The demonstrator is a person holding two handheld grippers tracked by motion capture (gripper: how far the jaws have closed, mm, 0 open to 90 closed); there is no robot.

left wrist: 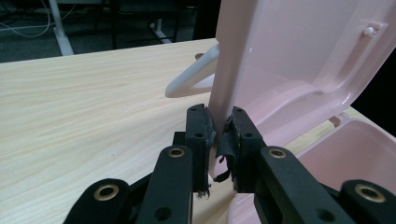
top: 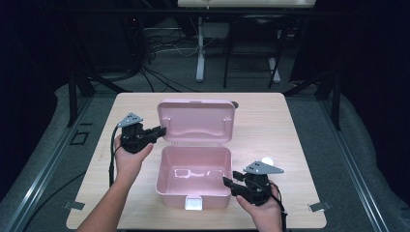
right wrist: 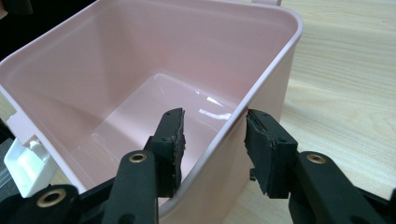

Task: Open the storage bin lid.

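One pink box (top: pixel 193 176) sits open near the middle of the tabletop (top: pixel 290 130), its lid (top: pixel 197 121) standing up and leaning back away from the person. A white latch (top: pixel 193 203) hangs at the front wall of the box, on the side nearest the person, and a pale handle (left wrist: pixel 189 79) sticks out behind the lid in the left gripper view.

At the lid's left edge the left gripper (top: pixel 159 131) has hold: in its own view the two black jaws are clamped on the thin pink rim, pads pressed against it from both sides (the pad rubber looks torn and frayed there). The left hand (top: pixel 129 157) carries that gripper from the left side of the box.

At the box's right front corner, the right gripper (top: pixel 228 182) straddles the side wall. Its own view shows one jaw inside the box and the other outside, with the rim running between them, yet both pads stand clear of the plastic, so these jaws are released and grasp nothing. The right hand (top: pixel 261 205) rests low by the near edge of the tabletop.

A small white round thing (top: pixel 267 161) lies on the tabletop just beyond the right gripper; I cannot tell what it is.
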